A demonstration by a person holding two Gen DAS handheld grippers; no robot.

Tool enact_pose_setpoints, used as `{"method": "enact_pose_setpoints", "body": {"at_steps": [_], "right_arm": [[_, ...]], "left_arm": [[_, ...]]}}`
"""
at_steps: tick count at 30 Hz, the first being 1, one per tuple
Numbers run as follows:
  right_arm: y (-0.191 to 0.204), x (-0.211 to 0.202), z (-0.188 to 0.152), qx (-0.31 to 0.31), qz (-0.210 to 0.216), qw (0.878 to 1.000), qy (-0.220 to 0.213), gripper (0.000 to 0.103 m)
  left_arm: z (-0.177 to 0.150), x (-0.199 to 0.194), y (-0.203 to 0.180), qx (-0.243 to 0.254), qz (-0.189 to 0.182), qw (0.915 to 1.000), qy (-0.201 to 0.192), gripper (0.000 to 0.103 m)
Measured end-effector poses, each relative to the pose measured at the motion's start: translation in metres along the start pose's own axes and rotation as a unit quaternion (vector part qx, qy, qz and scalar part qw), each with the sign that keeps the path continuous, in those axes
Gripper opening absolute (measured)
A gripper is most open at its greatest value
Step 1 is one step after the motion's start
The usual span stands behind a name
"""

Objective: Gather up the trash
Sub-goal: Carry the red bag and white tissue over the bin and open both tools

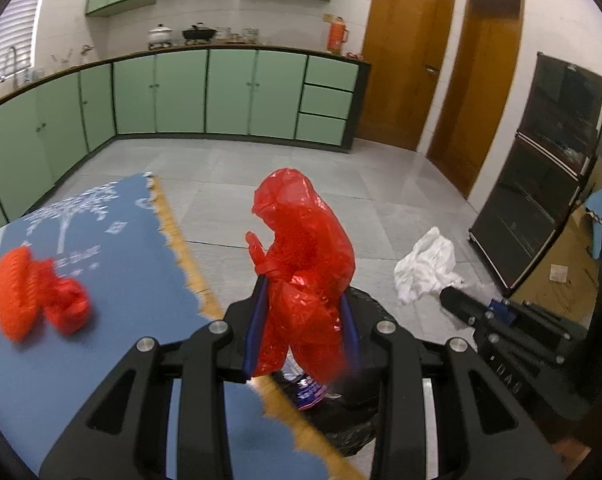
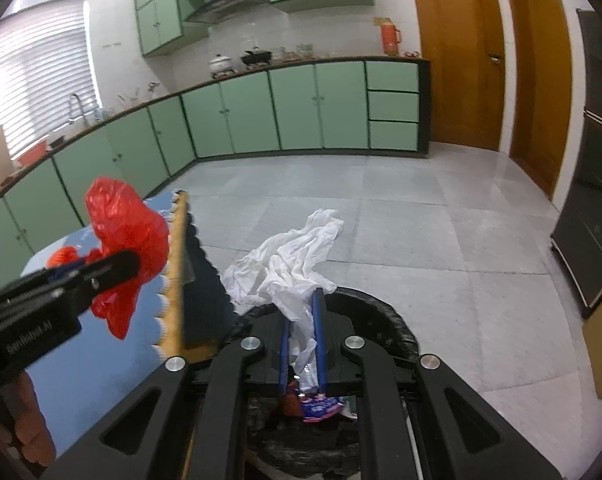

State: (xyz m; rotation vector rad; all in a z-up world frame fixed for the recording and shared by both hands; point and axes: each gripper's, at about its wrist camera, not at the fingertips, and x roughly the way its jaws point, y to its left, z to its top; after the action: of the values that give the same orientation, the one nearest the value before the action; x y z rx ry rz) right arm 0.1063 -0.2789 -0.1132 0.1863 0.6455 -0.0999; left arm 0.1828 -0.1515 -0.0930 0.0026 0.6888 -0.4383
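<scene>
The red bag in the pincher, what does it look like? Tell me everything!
The red plastic bag is thin, shiny and crinkly, with a knotted tail poking out on one side. It is scrunched up, not flat. The left gripper pinches its lower part between blue pads, so its puffy top stands above them. It hangs in the air just past the table edge, over a black-lined bin.

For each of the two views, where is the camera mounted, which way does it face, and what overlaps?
Left wrist: on the left gripper, facing the green cabinets; its fingers clamp a red plastic bag.
Right wrist: on the right gripper, facing likewise over the black bin; holds a white bag.
Shared: both bags, cabinets, each other's gripper.
</scene>
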Motion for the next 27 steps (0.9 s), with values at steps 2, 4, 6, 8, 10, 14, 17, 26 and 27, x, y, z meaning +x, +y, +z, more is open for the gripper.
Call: {"method": "enact_pose_setpoints", "body": {"at_steps": [2,4,6,8,10,14,17,26,27], "right_arm": [[-0.008,0.006,-0.002,0.005,-0.008,1.0,0.003,0.011],[-0.017,0.012,-0.004,0.01,-0.016,1.0,0.006,0.011],[-0.024,0.018,-0.006,0.016,-0.023,1.0,0.011,0.011],[-0.032,0.027,-0.008,0.022,-0.03,0.999,0.019,0.011],[-0.038,0.033,-0.011,0.025,-0.037,0.999,0.026,0.011],[-0.048,0.05,-0.014,0.036,-0.043,0.997,0.045,0.011],[-0.056,0.061,-0.018,0.044,-0.043,0.996,0.063,0.014],[-0.056,0.072,-0.024,0.041,-0.062,0.994,0.074,0.045],[-0.055,0.072,-0.024,0.04,-0.065,0.994,0.073,0.047]], "left_arm": [[0.001,0.013,-0.008,0.005,-0.007,0.9999,0.006,0.032],[0.002,0.023,-0.01,0.008,-0.012,0.9998,0.013,0.032],[0.004,0.038,-0.016,0.011,-0.016,0.9995,0.025,0.032],[0.006,0.051,-0.02,0.015,-0.021,0.999,0.036,0.032],[0.008,0.063,-0.024,0.018,-0.025,0.9984,0.047,0.033],[0.008,0.083,-0.029,0.024,-0.028,0.9969,0.069,0.035],[0.006,0.098,-0.029,0.023,-0.03,0.9951,0.091,0.038],[0.009,0.093,-0.018,0.006,-0.034,0.9955,0.088,0.059],[0.01,0.091,-0.017,0.002,-0.034,0.9957,0.086,0.059]]}}
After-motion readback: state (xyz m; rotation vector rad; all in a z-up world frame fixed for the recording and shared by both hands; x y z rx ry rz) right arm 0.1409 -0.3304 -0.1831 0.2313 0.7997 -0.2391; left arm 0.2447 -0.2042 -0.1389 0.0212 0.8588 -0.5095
